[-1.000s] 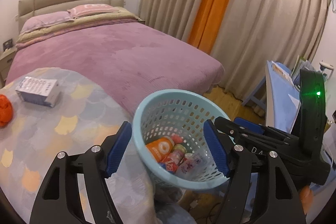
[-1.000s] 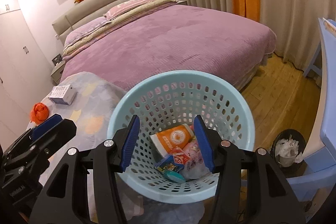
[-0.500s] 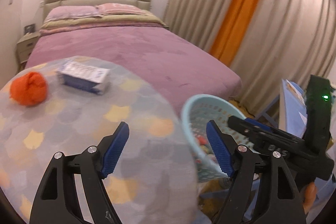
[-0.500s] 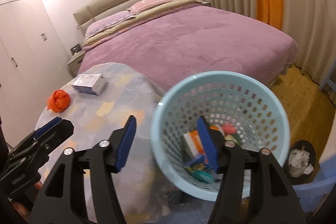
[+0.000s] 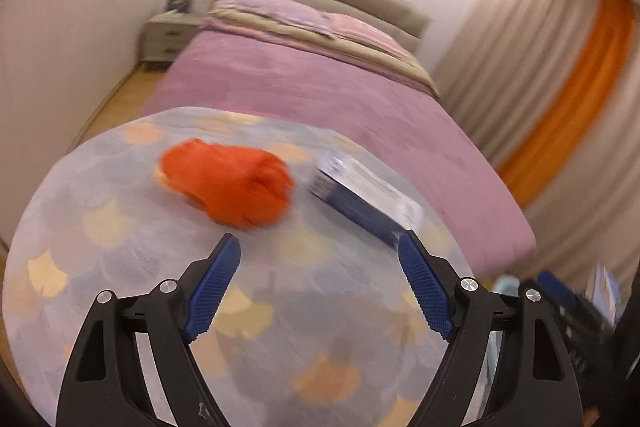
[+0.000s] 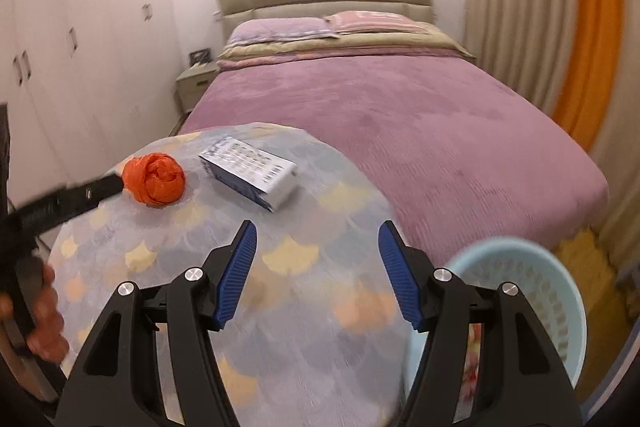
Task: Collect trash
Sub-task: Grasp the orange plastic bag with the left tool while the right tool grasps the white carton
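A crumpled orange wad (image 5: 228, 187) lies on the round patterned table (image 5: 132, 291), with a white and blue box (image 5: 368, 201) to its right. My left gripper (image 5: 320, 267) is open and empty, a short way in front of both. In the right wrist view the wad (image 6: 154, 179) and the box (image 6: 252, 177) sit at the far side of the table (image 6: 280, 307). My right gripper (image 6: 316, 259) is open and empty above the table. The light blue basket (image 6: 520, 307) with trash stands at the lower right, off the table. The left gripper's finger (image 6: 72, 199) reaches the wad.
A bed with a purple cover (image 6: 400, 115) lies behind the table. White wardrobes (image 6: 60, 67) line the left wall, a nightstand (image 6: 196, 83) stands by the bed, and beige and orange curtains (image 6: 560, 27) hang at the right.
Both grippers have swung left from above the basket to over the table. The wad and box are now close ahead of the left gripper. The basket has slid to the lower right.
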`<action>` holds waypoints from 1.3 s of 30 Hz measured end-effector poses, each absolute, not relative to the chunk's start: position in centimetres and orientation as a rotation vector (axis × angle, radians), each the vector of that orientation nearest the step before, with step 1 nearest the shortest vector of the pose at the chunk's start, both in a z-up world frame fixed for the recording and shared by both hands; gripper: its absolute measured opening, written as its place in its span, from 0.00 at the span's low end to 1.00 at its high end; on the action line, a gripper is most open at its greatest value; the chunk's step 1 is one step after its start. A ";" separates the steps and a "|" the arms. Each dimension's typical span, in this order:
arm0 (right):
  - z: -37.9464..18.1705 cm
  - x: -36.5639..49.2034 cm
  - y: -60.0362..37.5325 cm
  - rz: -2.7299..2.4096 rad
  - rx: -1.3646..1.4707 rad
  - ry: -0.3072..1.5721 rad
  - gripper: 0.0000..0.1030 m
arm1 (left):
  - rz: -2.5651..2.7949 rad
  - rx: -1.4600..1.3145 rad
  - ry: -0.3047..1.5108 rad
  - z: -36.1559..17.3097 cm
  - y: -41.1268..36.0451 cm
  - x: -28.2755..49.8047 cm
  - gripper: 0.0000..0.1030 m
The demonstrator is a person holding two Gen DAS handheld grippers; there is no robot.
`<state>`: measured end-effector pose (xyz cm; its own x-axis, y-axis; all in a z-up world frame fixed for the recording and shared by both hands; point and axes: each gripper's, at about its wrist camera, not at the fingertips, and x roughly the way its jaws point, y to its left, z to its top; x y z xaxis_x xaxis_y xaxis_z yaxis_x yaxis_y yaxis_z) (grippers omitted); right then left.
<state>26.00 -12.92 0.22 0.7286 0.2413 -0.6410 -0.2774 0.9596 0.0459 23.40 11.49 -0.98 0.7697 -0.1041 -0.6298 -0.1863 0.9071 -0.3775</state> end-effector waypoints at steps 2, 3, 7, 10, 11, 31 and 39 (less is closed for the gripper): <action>0.3 27.9 -11.0 0.321 -0.110 0.690 0.58 | 0.087 -0.478 0.700 -1.1 13.0 24.7 0.81; 0.3 28.3 -10.6 0.325 -0.125 0.687 0.58 | 0.103 -0.494 0.703 -1.3 13.6 25.1 0.81; -0.2 31.8 -7.1 0.372 -0.230 0.678 0.61 | 0.171 -0.601 0.730 -2.8 16.6 27.7 0.81; -1.1 34.3 -5.4 0.399 -0.274 0.690 0.63 | 0.196 -0.685 0.756 -4.3 18.1 29.5 0.81; -1.4 35.1 -4.9 0.413 -0.276 0.699 0.63 | 0.201 -0.696 0.762 -4.7 18.3 29.8 0.81; -5.9 42.1 -1.6 0.570 -0.210 0.886 0.64 | 0.193 -0.636 0.808 -6.8 17.9 33.7 0.74; -6.0 41.6 -1.7 0.649 -0.190 0.951 0.70 | 0.161 -0.580 0.830 -6.5 16.8 33.8 0.47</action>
<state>41.58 -1.74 -5.98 0.4090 0.4310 -0.8043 -0.5918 0.7962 0.1258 33.80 16.81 -6.55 0.6729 -0.0857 -0.7347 -0.3549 0.8341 -0.4223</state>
